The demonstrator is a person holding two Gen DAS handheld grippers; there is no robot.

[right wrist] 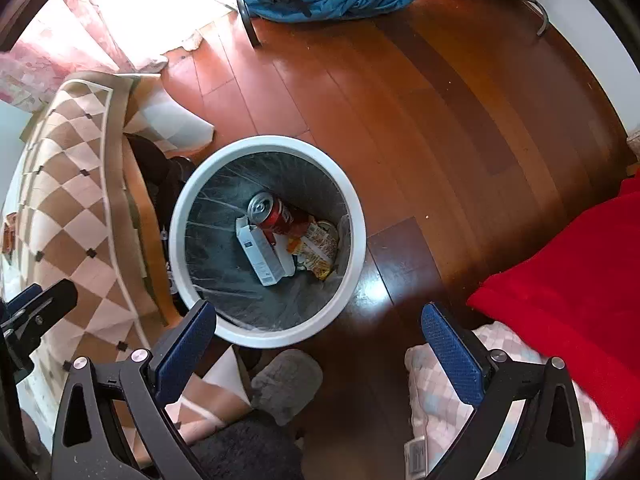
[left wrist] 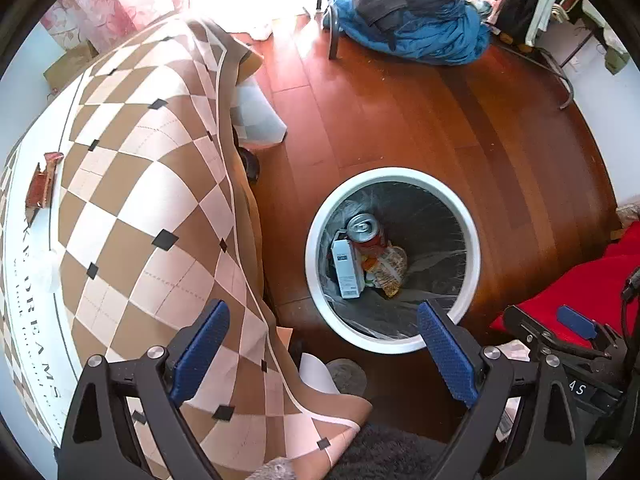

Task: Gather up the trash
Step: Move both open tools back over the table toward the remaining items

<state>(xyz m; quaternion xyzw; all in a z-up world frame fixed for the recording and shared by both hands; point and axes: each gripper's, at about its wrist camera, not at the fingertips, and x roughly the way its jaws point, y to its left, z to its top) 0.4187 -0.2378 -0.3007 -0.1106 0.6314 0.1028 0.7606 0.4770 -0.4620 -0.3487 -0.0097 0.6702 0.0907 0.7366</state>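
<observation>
Since the bin (left wrist: 394,184) already holds the can (left wrist: 366,232), a white box (left wrist: 346,268) and a wrapper (left wrist: 390,270), what's left sits on the table beyond it: a reddish-brown scrap (left wrist: 42,184), probably a wrapper. The left gripper (left wrist: 322,350) is nearer, with the scrap's long axis running roughly away from it. Both it and the right gripper (right wrist: 318,346) are spread wide, holding nothing.
</observation>
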